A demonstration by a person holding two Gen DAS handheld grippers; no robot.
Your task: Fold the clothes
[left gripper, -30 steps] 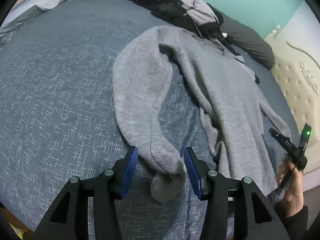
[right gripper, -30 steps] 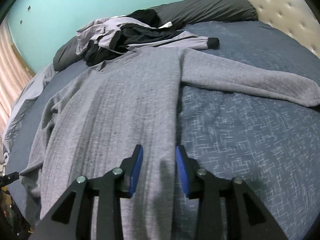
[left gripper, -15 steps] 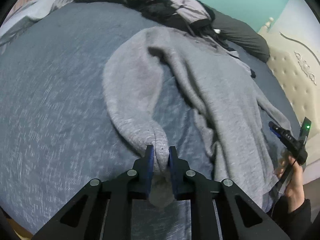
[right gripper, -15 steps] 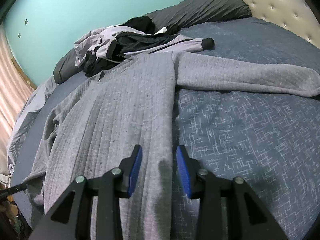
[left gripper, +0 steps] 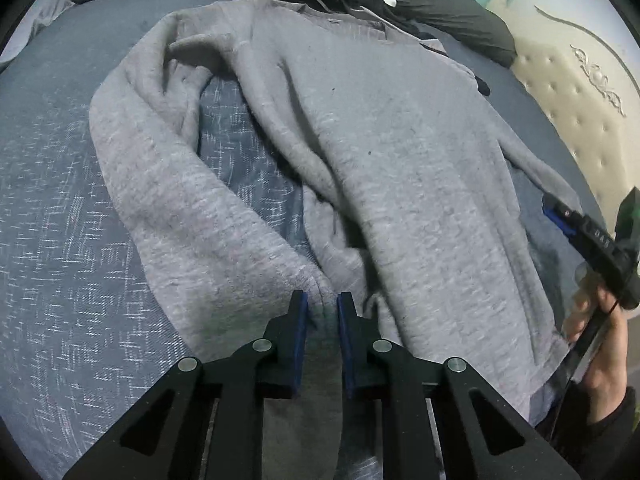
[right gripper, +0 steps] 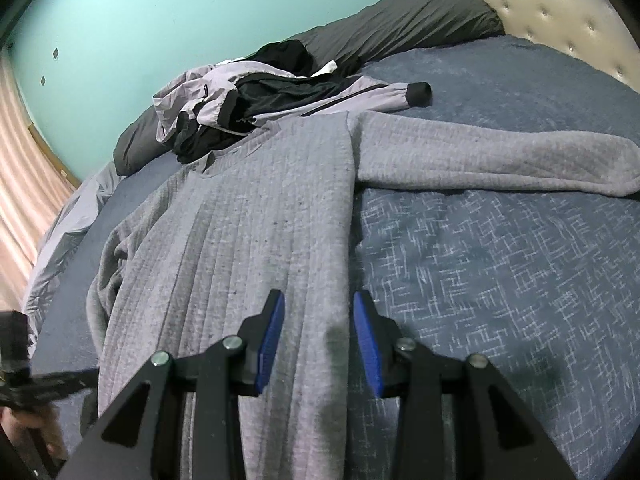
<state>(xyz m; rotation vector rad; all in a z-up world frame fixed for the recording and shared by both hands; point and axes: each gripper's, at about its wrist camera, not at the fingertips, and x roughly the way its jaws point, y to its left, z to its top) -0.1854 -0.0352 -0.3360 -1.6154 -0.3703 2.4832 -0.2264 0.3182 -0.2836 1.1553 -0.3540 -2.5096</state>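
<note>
The left gripper (left gripper: 322,306) has its blue fingers (left gripper: 299,320) clenched on the cuff end of the grey sweater's left sleeve (left gripper: 200,216), the fabric bunched between the pads; they have just been closing onto it. That sleeve curves away from the grip in a loop across the blue patterned bed cover (left gripper: 60,240) and joins the sweater (left gripper: 400,140), which lies spread flat on the bed with folds along its near side.

The right gripper (right gripper: 320,332) stands with its fingers (right gripper: 272,332) parted over the sweater's hem edge, one pad above the knit, the other above the bed cover; whether they touch the cloth I cannot tell. The other sleeve (right gripper: 500,160) stretches out sideways on the cover. Beyond the collar lies a heap of lilac and black clothing (right gripper: 256,96), then a dark pillow (right gripper: 400,24) and a tufted headboard (right gripper: 560,8).
</note>
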